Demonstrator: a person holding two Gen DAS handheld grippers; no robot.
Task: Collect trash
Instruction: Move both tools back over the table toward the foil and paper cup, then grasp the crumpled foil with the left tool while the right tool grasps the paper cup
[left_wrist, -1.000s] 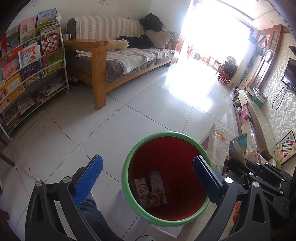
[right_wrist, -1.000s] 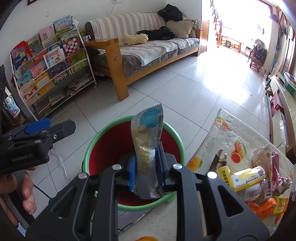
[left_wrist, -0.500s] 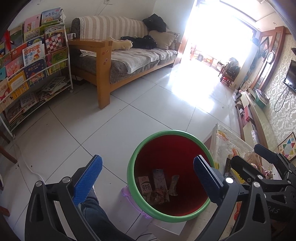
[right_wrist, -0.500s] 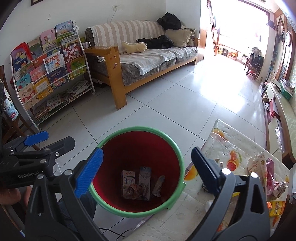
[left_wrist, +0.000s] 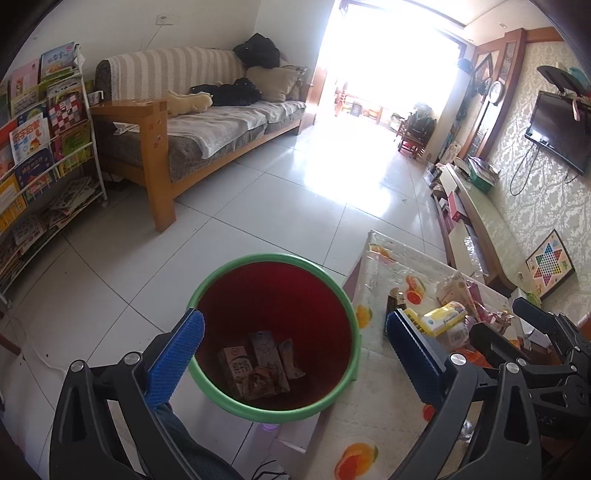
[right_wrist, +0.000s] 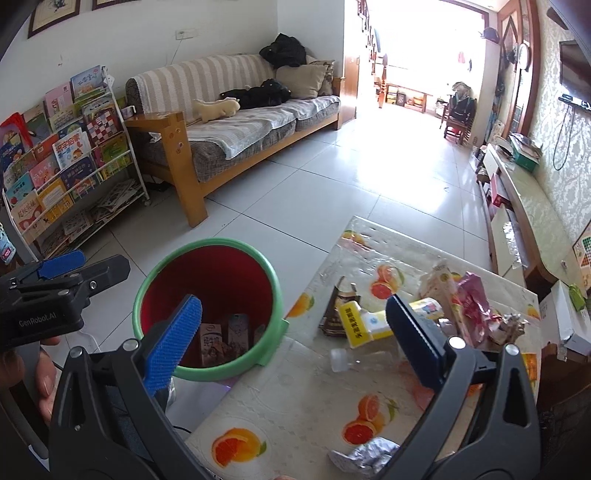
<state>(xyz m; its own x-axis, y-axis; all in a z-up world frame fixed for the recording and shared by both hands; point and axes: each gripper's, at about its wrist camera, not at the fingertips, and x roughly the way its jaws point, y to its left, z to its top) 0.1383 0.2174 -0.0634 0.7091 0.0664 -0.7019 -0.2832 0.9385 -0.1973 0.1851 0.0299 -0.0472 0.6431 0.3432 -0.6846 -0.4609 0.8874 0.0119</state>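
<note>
A red bin with a green rim (left_wrist: 334, 280) (right_wrist: 273, 275) stands at the table's left edge and holds several cartons and wrappers (left_wrist: 255, 365) (right_wrist: 225, 338). My left gripper (left_wrist: 295, 347) is open and empty above the bin. My right gripper (right_wrist: 293, 334) is open and empty, over the bin's right rim and the table. Trash lies on the table: a yellow box (right_wrist: 360, 325) (left_wrist: 443, 319), a pink wrapper (right_wrist: 474, 302), a clear bottle (right_wrist: 354, 360) and crumpled foil (right_wrist: 369, 456).
The table (right_wrist: 295, 406) has a fruit-print cover. A wooden sofa (right_wrist: 236, 136) and a book rack (right_wrist: 62, 162) stand at the left. A low TV bench (right_wrist: 532, 206) runs along the right wall. Tiled floor (right_wrist: 332, 184) lies beyond.
My right gripper opened and dropped the snack wrapper into the bin, then swung right toward the table trash. My left gripper stayed open and shifted slightly right.
</note>
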